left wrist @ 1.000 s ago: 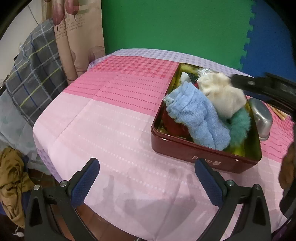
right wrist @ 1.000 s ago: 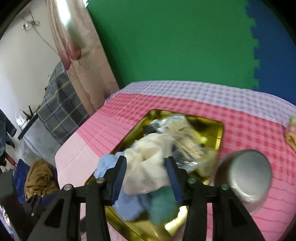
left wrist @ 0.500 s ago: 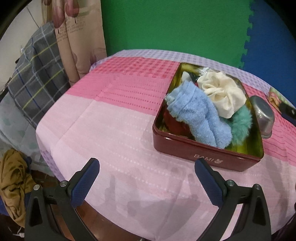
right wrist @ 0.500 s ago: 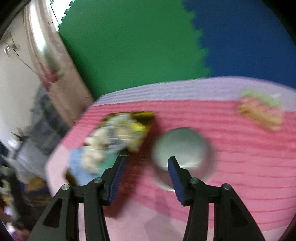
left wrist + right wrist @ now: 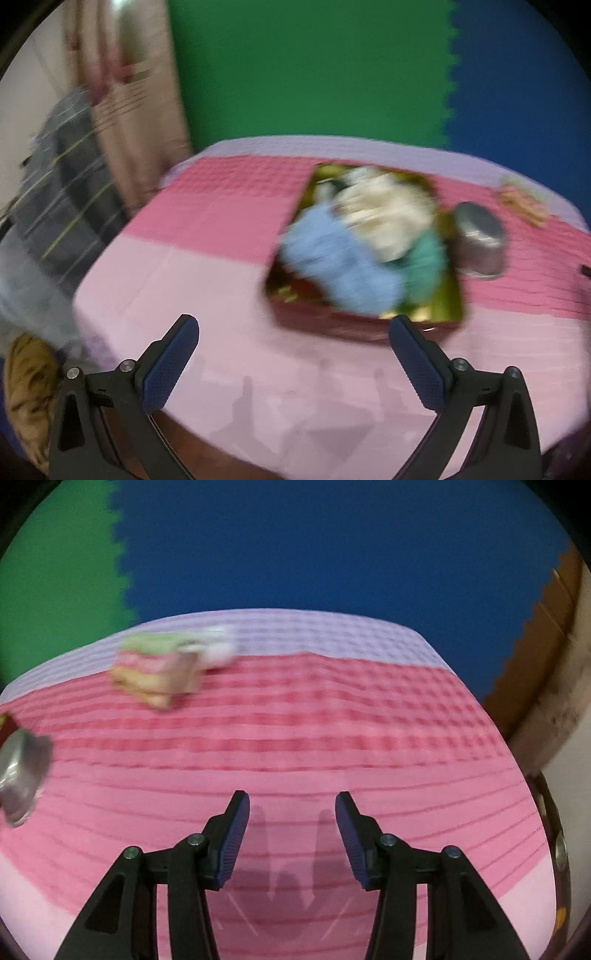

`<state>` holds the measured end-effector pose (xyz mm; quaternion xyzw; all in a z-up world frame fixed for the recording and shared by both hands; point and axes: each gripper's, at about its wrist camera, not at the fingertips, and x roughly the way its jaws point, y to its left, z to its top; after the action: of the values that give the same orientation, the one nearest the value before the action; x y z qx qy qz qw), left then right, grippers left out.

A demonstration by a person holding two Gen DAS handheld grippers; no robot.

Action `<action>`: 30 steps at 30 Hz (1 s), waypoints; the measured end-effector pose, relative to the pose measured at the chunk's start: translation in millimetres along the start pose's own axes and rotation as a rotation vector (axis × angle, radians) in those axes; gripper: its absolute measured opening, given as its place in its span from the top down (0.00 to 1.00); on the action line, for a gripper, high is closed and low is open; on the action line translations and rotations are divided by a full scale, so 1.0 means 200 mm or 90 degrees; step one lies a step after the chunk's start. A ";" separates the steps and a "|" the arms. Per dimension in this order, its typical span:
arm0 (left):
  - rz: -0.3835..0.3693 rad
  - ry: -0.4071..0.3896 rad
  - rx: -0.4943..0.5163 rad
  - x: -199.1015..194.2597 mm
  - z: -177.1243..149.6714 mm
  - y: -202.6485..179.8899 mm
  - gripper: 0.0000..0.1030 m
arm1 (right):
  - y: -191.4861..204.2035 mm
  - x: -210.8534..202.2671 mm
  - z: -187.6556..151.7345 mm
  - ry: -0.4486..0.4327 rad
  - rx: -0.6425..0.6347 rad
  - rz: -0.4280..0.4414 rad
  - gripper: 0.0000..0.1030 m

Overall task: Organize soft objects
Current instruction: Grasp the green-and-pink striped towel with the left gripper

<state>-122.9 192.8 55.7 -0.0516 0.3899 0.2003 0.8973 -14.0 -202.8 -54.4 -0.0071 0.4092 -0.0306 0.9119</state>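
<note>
Handling judgement: the striped soft item on the tablecloth looks light, limp and compressible; pinch its near edge. 3 soft pieces, blue, cream and teal, fill the tin. Left gripper and right gripper are both spread and empty.

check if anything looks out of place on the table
A striped soft block lies out on the cloth, far from the tin where the other soft things are piled. A metal cup sits upside down beside the tin. Both views are blurred.
</note>
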 end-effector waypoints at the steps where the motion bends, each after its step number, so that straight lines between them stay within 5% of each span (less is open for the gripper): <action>1: -0.032 0.006 0.009 -0.01 0.03 -0.04 0.01 | -0.06 0.03 0.00 0.006 0.011 -0.006 0.52; 6: -0.155 -0.020 0.089 -0.05 0.28 -0.37 0.01 | -0.27 0.12 -0.01 0.017 0.061 -0.030 0.47; 8: -0.230 -0.038 0.139 -0.04 0.36 -0.51 0.01 | -0.33 0.11 -0.02 0.007 0.086 -0.002 0.36; 12: -0.381 -0.070 0.282 0.05 0.56 -0.89 0.01 | -0.30 0.10 -0.02 0.006 0.080 0.033 0.30; 17: -0.424 -0.110 0.510 0.21 0.74 -1.33 0.01 | -0.27 0.11 -0.02 0.004 0.081 0.067 0.27; 21: -0.491 -0.063 0.620 0.34 0.88 -1.59 0.02 | -0.32 0.08 -0.03 -0.026 0.108 0.108 0.27; 30: -0.494 0.029 0.898 0.70 0.87 -2.01 0.19 | -0.42 0.00 -0.05 -0.095 0.170 0.141 0.27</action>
<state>241.4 -86.4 49.5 0.3914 0.3971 -0.4204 0.7159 -24.7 -286.5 -58.0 0.1567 0.3310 0.0166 0.9304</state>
